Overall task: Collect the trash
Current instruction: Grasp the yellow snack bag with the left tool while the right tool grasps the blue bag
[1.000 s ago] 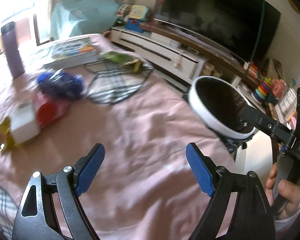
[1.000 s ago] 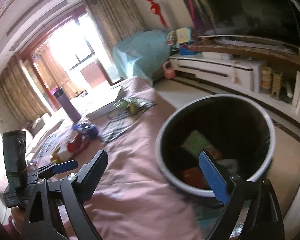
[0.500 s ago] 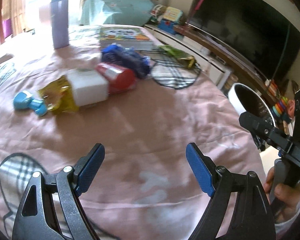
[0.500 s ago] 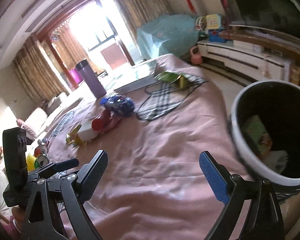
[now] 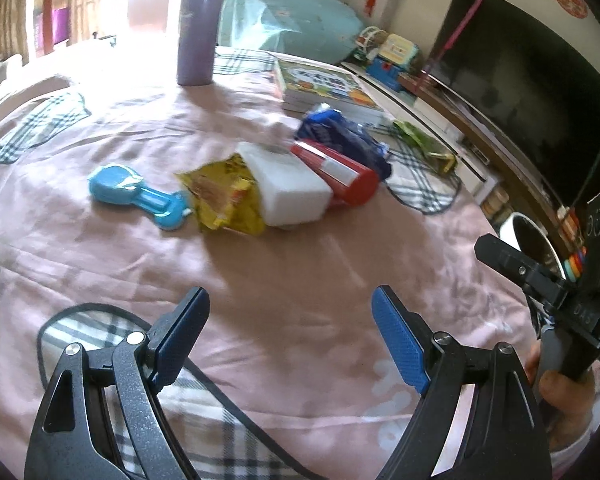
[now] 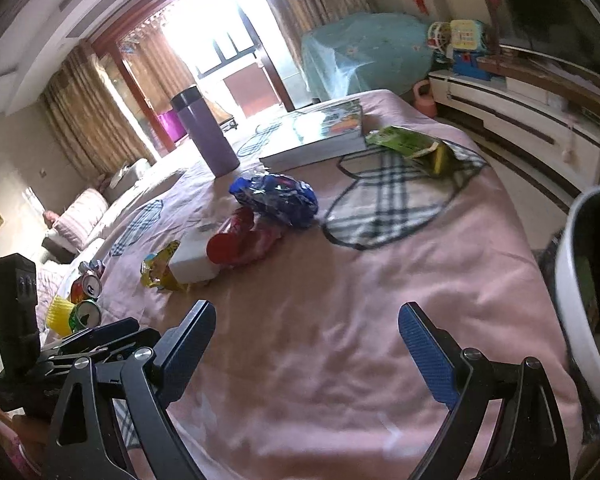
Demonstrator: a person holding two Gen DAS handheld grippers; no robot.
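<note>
**Both grippers off the bin, back toward the litter**

Pink-sheeted bed (image 5: 300,272) filled both views. 1 s earlier the right cam looked into the bin (image 6: 572,280); it had since slid to the right edge. Probably next pickup. Left gripper (image 5: 290,336) & right gripper (image 6: 306,344): jaws apart, empty. Trash sat mid-frame: crumpled yellow wrapper (image 5: 224,196) touching white box (image 5: 290,188), red can (image 5: 336,172), blue bag (image 5: 340,136).

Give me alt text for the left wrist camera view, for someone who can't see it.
The open left gripper hovers empty over a pink tablecloth, facing a cluster of trash: a yellow snack wrapper, a white box, a red can and a blue wrapper. A purple bottle and a book sit farther back.
</note>
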